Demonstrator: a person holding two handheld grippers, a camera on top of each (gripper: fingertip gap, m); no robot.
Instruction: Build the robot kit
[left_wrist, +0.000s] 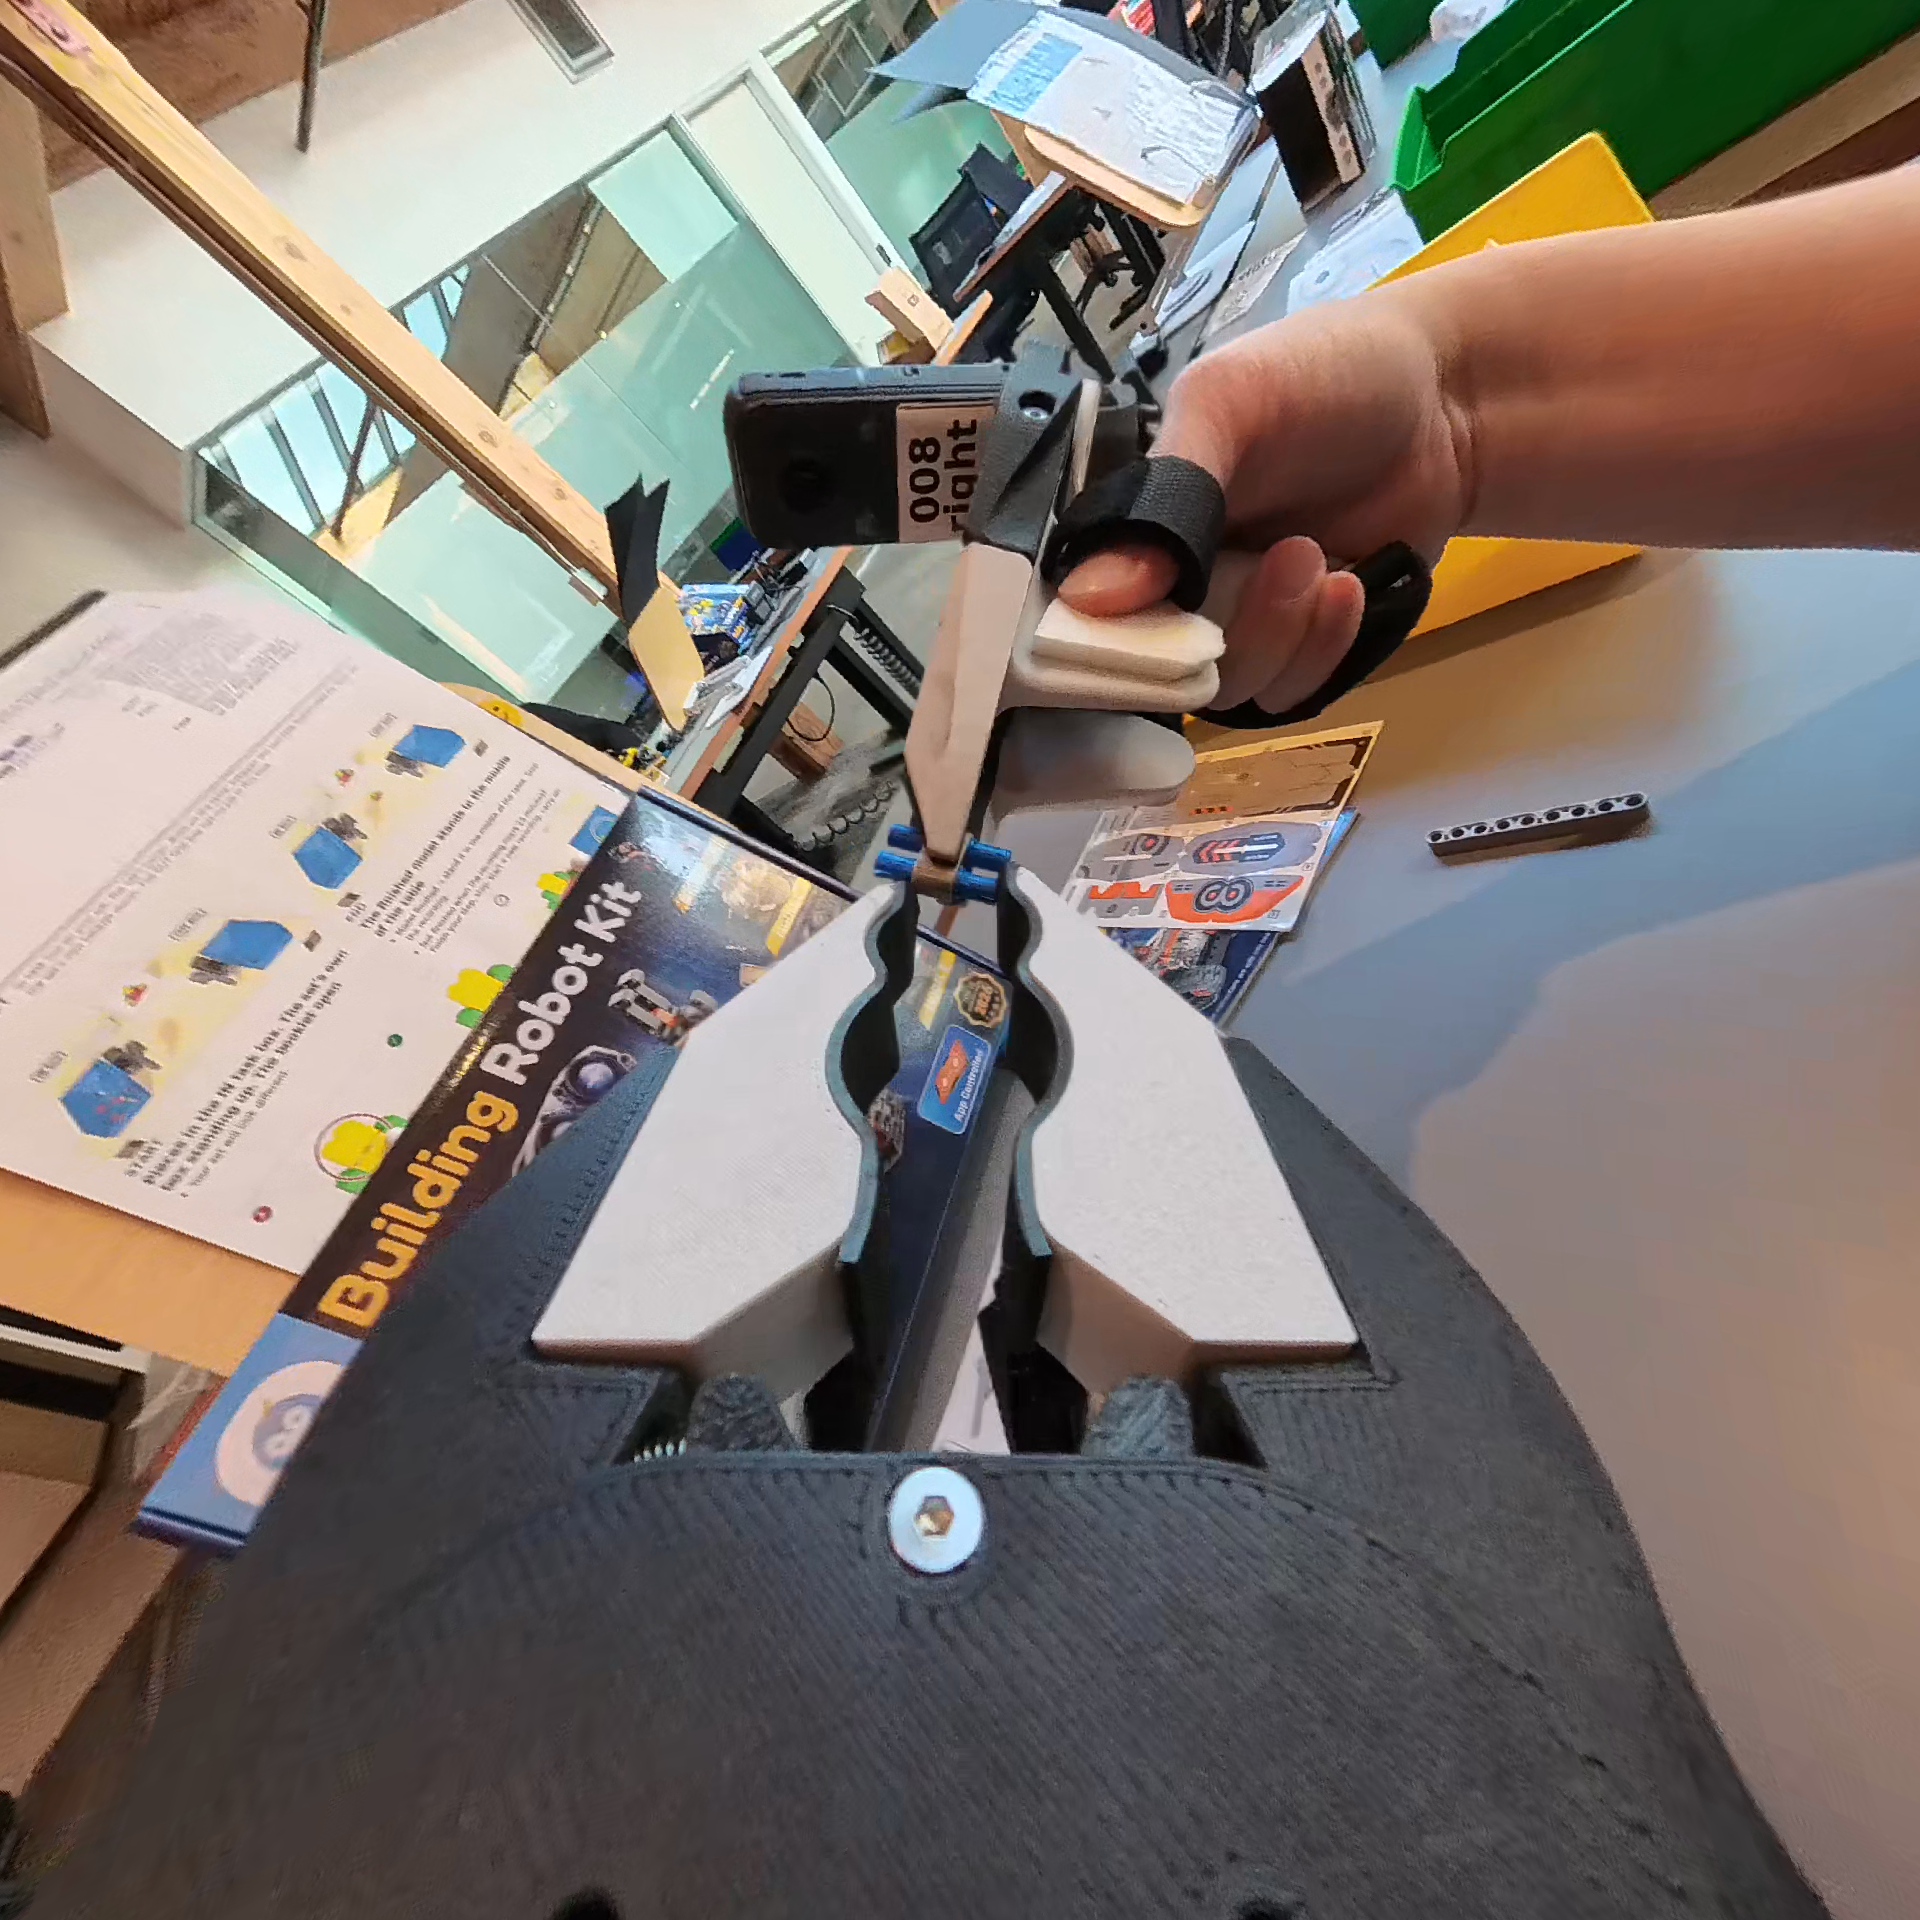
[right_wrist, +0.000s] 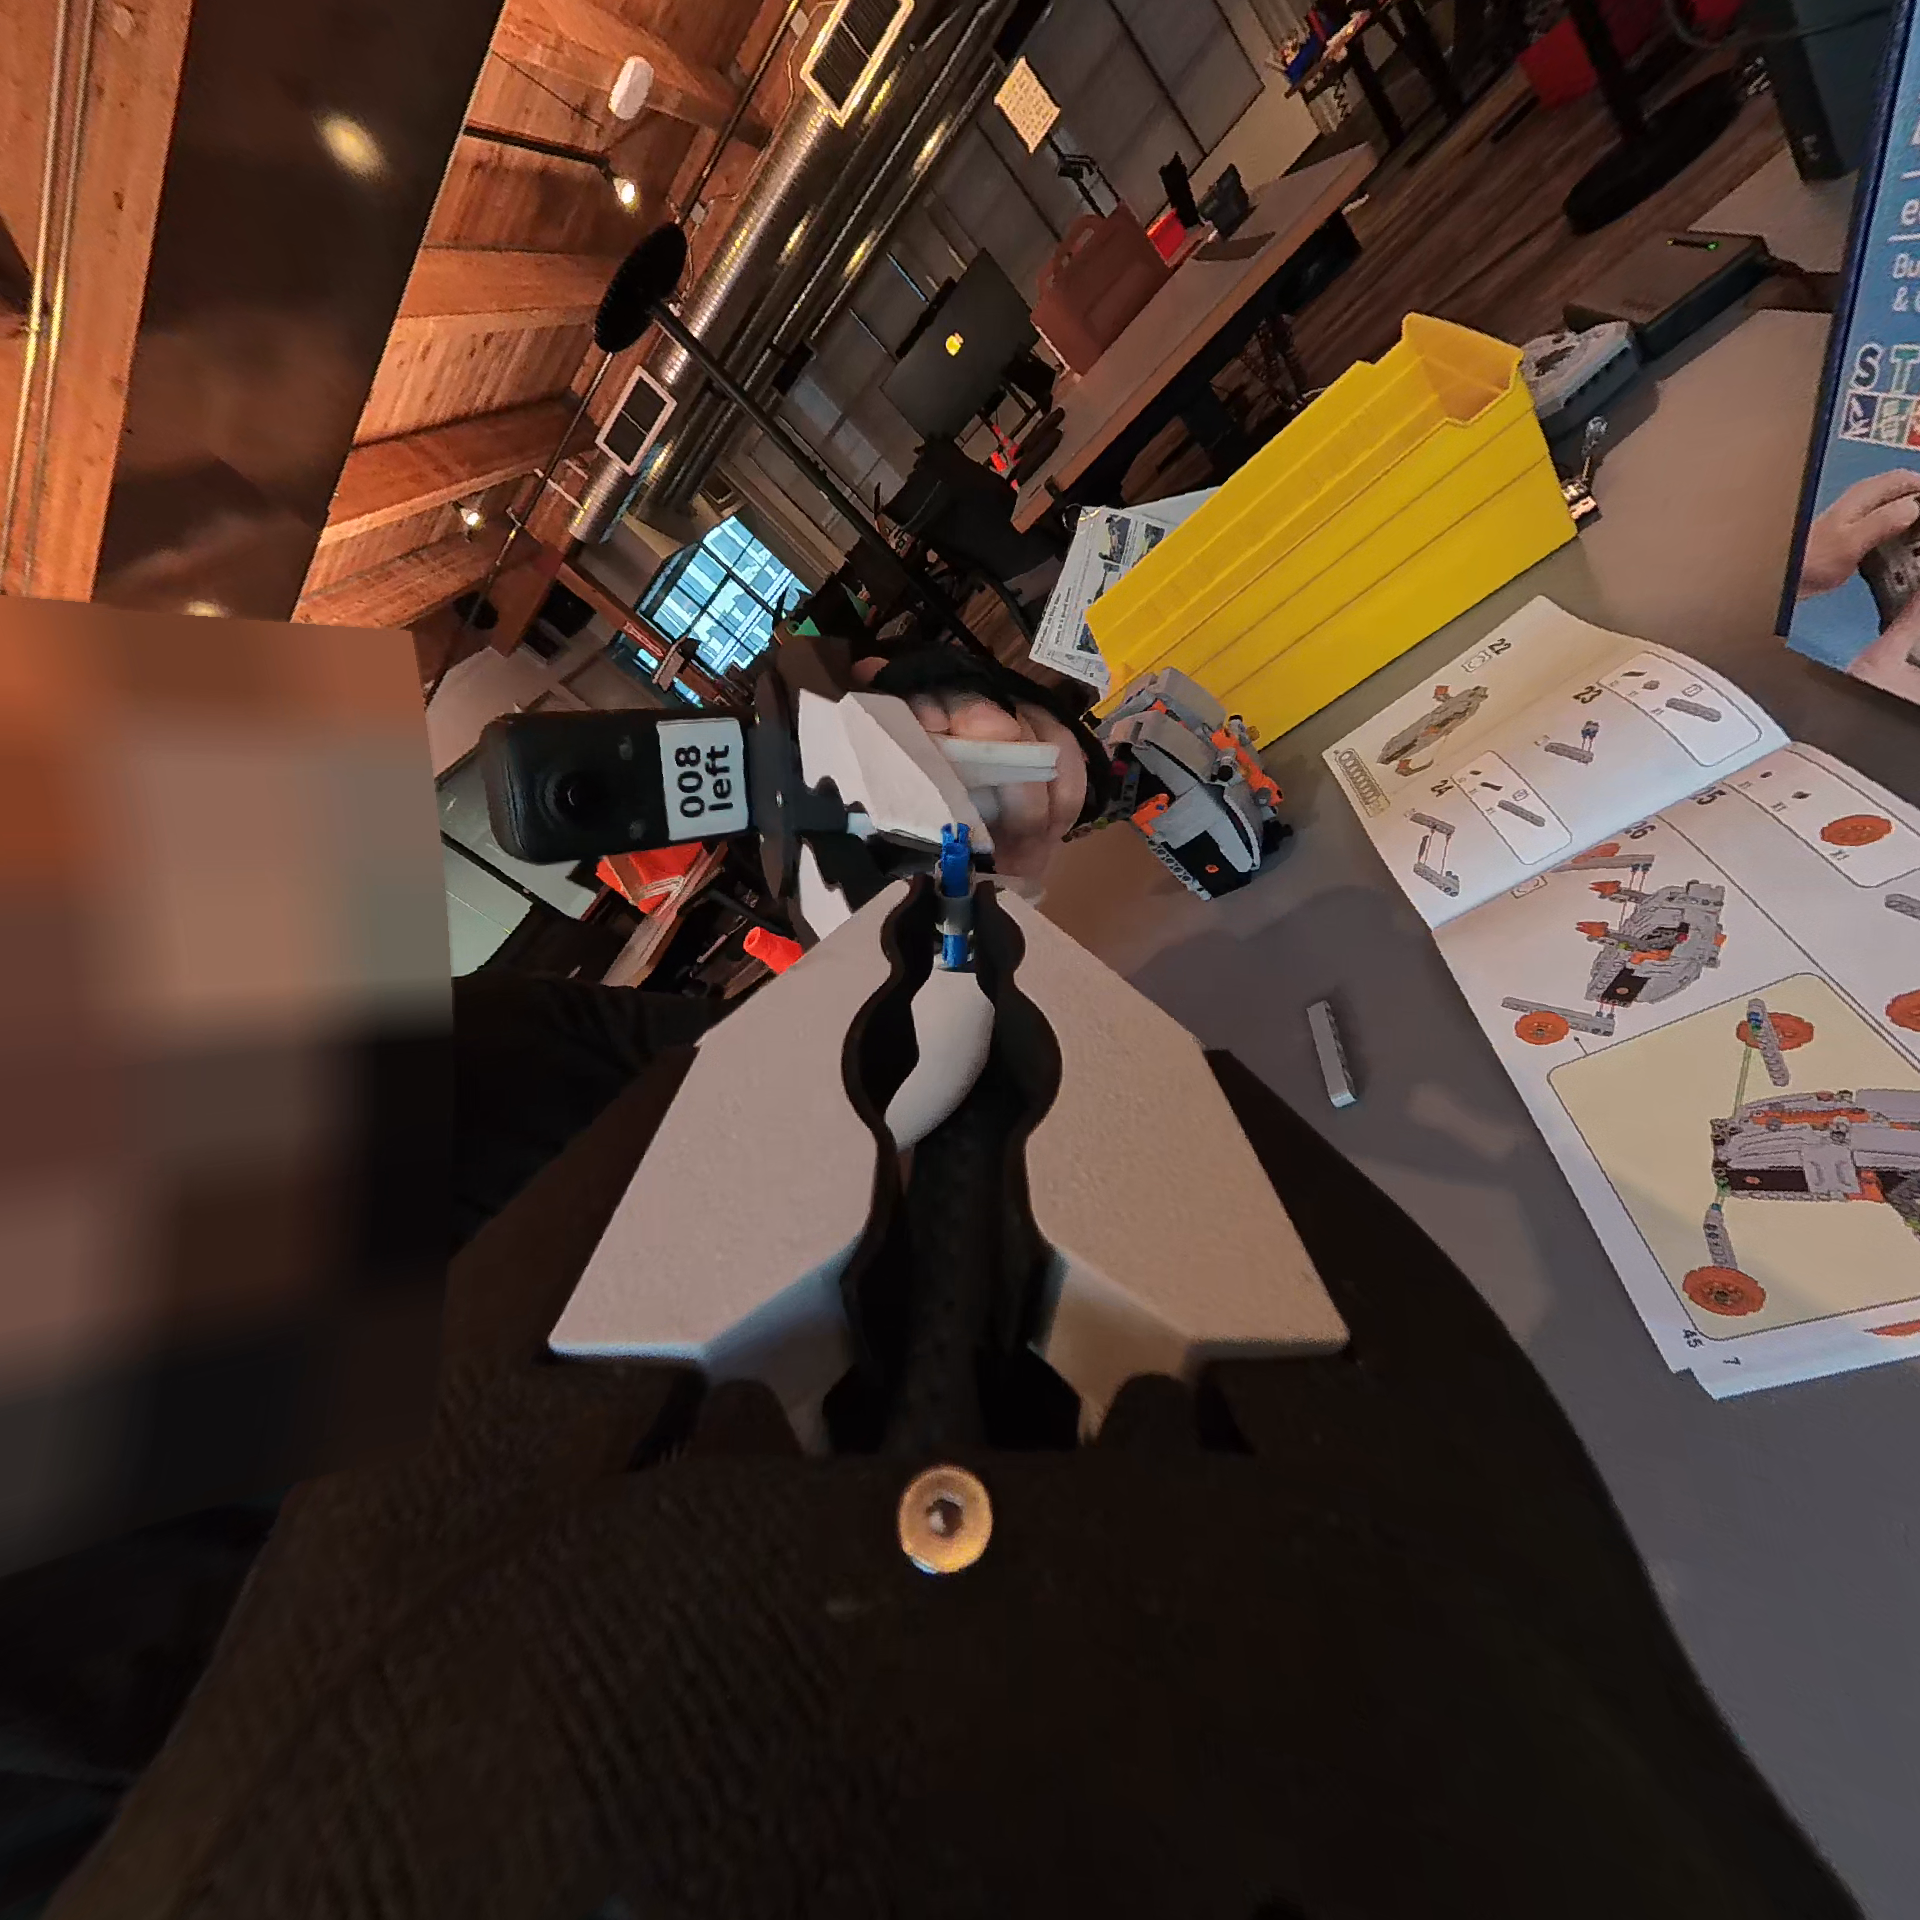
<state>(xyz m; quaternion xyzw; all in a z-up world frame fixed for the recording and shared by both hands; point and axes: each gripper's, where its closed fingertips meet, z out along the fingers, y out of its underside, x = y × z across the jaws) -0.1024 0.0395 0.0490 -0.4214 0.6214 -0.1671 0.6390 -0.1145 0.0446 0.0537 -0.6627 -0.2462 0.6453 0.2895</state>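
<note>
while both grippers pinch the blue-pinned piece, grey tabletop lies beside.

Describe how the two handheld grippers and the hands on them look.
Both the left gripper and right gripper have a ridged black printed body, one silver bolt and two white wedge fingers with wavy dark inner edges. Each carries a black camera with a white label. Black straps wrap the hand's fingers.
</note>
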